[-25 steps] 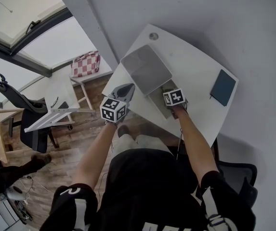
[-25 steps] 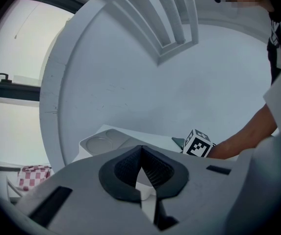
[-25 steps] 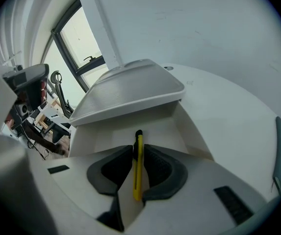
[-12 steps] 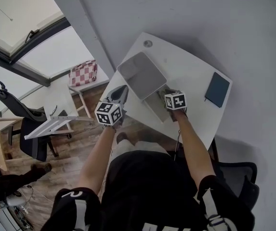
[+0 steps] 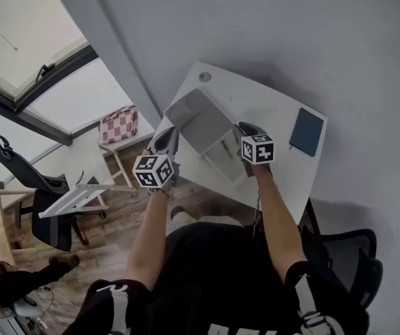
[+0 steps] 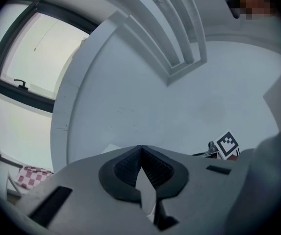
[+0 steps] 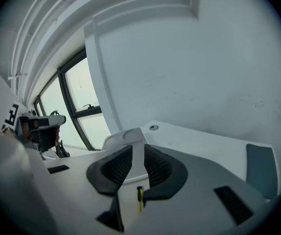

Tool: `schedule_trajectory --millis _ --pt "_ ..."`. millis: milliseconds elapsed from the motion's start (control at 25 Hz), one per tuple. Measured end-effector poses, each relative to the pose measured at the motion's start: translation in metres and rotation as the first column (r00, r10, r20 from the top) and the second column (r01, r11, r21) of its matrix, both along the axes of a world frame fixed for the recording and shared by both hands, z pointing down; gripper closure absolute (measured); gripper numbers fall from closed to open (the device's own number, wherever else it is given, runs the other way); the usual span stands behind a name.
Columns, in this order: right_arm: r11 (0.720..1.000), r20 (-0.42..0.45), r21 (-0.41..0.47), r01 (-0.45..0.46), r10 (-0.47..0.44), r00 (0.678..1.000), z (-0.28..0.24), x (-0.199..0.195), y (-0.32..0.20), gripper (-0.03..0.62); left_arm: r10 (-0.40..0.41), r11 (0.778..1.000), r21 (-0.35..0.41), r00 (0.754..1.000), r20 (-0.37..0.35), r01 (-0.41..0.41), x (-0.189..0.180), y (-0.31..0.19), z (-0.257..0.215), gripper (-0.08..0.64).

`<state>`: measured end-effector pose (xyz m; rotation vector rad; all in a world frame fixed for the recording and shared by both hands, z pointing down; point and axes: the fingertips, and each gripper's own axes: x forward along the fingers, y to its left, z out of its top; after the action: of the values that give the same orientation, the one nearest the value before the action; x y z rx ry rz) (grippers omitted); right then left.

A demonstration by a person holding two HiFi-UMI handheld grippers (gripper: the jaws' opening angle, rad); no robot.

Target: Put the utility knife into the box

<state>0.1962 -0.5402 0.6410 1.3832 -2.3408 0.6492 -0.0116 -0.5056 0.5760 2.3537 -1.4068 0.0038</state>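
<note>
Utility knife (image 7: 139, 199): seen as a thin yellow-and-black sliver low in the right gripper view, flat on a pale surface just under the gap between the jaws, short of the box (image 7: 124, 137) at mid-frame. Too small to pick out in the head view. Cannot tell whether that pale surface is bare table or the shallow tray (image 5: 225, 162) touching the box. Judged not yet inside.

Right gripper (image 5: 250, 130): right of centre in the head view, tipped down over the near side of the box (image 5: 198, 119). Parted by a narrow slot, holding nothing. Lined up with the knife, probably for a short drop onto the handle with a pad on either side.

Left gripper (image 5: 167, 138): left of centre, just off the box's left wall, near the edge of the table (image 5: 269, 103). Pads (image 6: 125, 168) meeting at the tips, nothing caught between. Likely parked out of the way, or placed to steady the box; only a guess.

Box open-topped, mouth up, empty as far as visible, so suited to a plain drop from above. Dark notebook (image 5: 306, 131) well apart at the right of the table, no obstacle.

Next, in all likelihood: lower, close on the handle, lift over the near wall, release. Risk: thin handle lying flat, easily skidded aside or pinched askew.
</note>
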Motion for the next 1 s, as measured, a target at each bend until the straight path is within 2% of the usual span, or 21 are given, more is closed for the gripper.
schedule_trajectory --millis 120,360,520,800,1000 --pt "0.997 0.060 0.058 -0.041 0.038 0.997 -0.031 0.006 0.000 0.503 0.011 1.000 0.019 1.000 0.005 -0.012 0.007 0.001 -0.016 0.534" --pt "0.978 0.037 0.201 -0.055 0.048 0.998 -0.084 0.012 0.007 0.513 0.018 0.999 0.049 0.999 -0.048 -0.015 0.015 -0.003 -0.048 0.534" --pt "0.961 0.025 0.269 -0.061 0.056 0.998 -0.110 0.019 0.017 0.523 0.029 0.996 0.084 0.999 -0.017 -0.027 0.022 -0.001 -0.065 0.534" --pt "0.948 0.049 0.299 -0.106 0.095 0.994 -0.130 0.035 0.034 0.574 0.040 0.990 0.138 0.999 0.028 -0.044 0.035 0.003 -0.085 0.534" --pt "0.950 0.096 0.291 -0.113 0.089 0.991 -0.132 0.039 0.045 0.578 0.053 0.987 0.152 0.997 0.058 -0.061 0.045 0.008 -0.089 0.534"
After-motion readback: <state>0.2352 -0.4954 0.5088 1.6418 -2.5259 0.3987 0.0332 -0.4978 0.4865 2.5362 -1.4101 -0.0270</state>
